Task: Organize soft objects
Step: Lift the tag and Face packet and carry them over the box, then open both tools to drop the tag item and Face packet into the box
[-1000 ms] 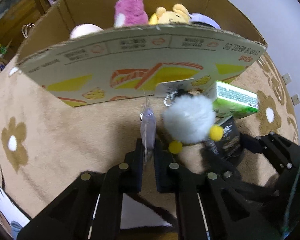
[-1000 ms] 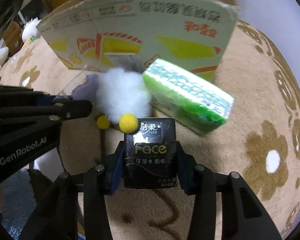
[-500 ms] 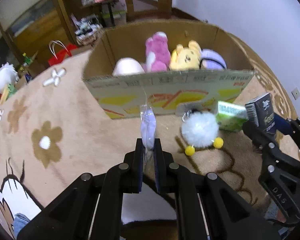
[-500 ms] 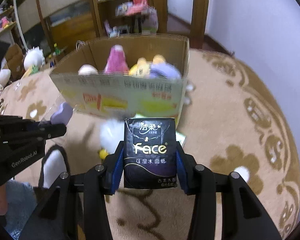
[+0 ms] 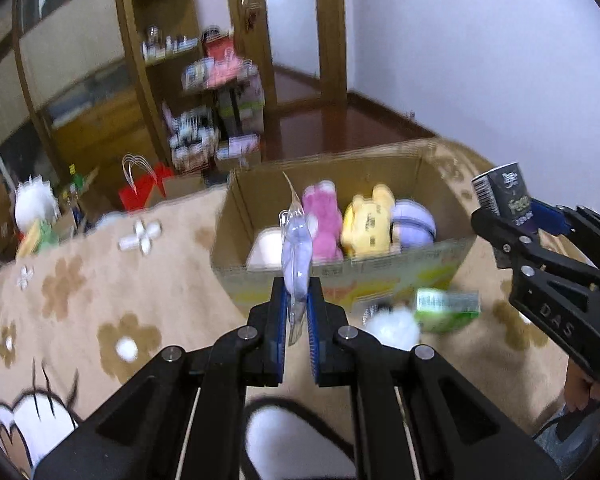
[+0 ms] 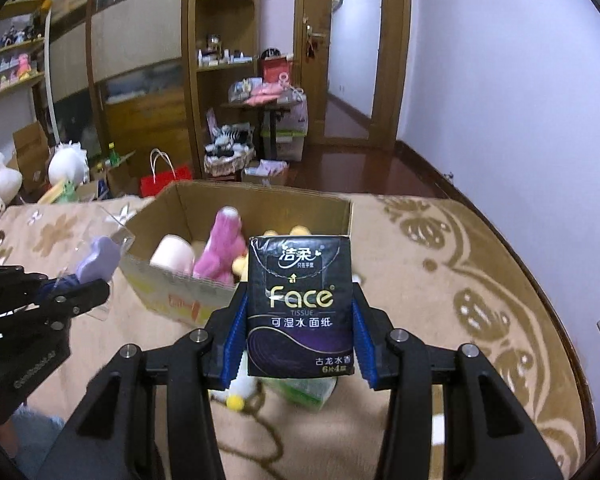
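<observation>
Right wrist view: the right gripper (image 6: 300,344) is closed on a dark tissue pack (image 6: 300,306), one blue pad against each side, pack upright and label facing the camera. Judged light and soft, with a slick film wrapper; the side grip across its width looks sound, though hard squeezing would crush it.

The left gripper (image 5: 296,312) is pinched fully together on a clear packet (image 5: 297,256) holding a small lilac item. The hold is on the packet's lower edge only, so the packet stands up loosely above the jaws. It is probably very light, and the film may slip (a grip nearer the lilac body would be surer).

Ahead of both grippers sits the open box (image 5: 440,176) on the rug (image 5: 100,280), holding a pink plush (image 5: 320,220), a yellow plush (image 5: 368,222), a lilac cushion (image 5: 414,220) and a pale round item. A white pom-pom (image 5: 392,328) and a green pack (image 5: 446,308) lie on the rug against the box's near wall.

Limits: the left view is blurred; the lilac item's nature is unclear; the tissue pack hides part of the box interior and the green pack.
</observation>
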Demonstrator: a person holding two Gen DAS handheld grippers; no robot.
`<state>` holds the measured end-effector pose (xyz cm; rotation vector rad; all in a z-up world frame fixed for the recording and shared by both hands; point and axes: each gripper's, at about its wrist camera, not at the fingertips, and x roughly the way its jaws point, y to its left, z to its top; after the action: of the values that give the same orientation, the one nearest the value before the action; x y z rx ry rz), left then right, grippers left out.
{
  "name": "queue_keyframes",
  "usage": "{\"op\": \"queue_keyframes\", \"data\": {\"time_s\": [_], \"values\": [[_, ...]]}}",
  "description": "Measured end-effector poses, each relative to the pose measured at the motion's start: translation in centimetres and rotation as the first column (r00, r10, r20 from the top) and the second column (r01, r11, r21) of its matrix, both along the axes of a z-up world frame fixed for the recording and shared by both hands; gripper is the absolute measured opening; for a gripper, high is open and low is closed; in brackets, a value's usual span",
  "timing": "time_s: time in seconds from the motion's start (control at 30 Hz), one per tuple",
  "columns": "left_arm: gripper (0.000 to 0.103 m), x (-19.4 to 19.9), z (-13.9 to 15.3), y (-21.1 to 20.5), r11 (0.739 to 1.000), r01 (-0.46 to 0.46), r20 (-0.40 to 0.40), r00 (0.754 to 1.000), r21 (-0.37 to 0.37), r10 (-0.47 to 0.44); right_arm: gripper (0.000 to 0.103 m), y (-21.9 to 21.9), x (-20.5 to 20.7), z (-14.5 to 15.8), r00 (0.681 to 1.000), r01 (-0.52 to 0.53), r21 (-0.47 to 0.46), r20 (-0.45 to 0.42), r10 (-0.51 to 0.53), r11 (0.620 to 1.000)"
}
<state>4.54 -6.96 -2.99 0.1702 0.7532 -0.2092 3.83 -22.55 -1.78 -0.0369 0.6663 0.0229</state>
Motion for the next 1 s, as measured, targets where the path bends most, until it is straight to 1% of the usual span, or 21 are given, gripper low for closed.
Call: {"op": "queue_keyframes", "data": {"time_s": [0.1, 0.23, 0.4, 0.67, 0.83, 1.0], "values": [[0.009, 0.0, 1.3, -0.1, 1.0, 0.01, 0.085, 0.996, 0.015, -0.011, 0.049, -0.3, 0.6, 1.0, 1.0, -0.004, 0.008, 0.027, 0.004, 1.0], [0.009, 0.9, 2.0, -0.4, 0.999, 0.015, 0.14, 0.99, 0.03, -0.019, 0.049, -0.4, 1.4, 1.9, 0.998, -0.007, 0.009, 0.06, 0.006, 1.0], [0.009, 2.2, 2.2, -1.1, 0.998, 0.023, 0.198, 0.98, 0.05, -0.033, 0.049, -0.4, 2.4, 2.5, 0.995, -0.034, 0.004, 0.089, 0.034, 0.999], [0.009, 3.8, 1.6, -1.2, 0.999, 0.023, 0.197, 0.98, 0.04, -0.03, 0.049, -0.1, 3.7, 1.8, 0.992, -0.071, 0.004, 0.108, 0.071, 0.997], [0.009, 5.3, 0.7, -0.9, 0.999, 0.015, 0.159, 0.987, 0.032, -0.02, 0.049, 0.4, 4.6, 1.3, 0.988, -0.105, 0.022, 0.115, 0.102, 0.994], [0.009, 6.5, -0.4, -0.8, 0.999, -0.001, 0.123, 0.992, 0.054, -0.005, 0.049, 0.4, 5.7, 0.6, 0.988, -0.115, 0.027, 0.111, 0.111, 0.993]]}}
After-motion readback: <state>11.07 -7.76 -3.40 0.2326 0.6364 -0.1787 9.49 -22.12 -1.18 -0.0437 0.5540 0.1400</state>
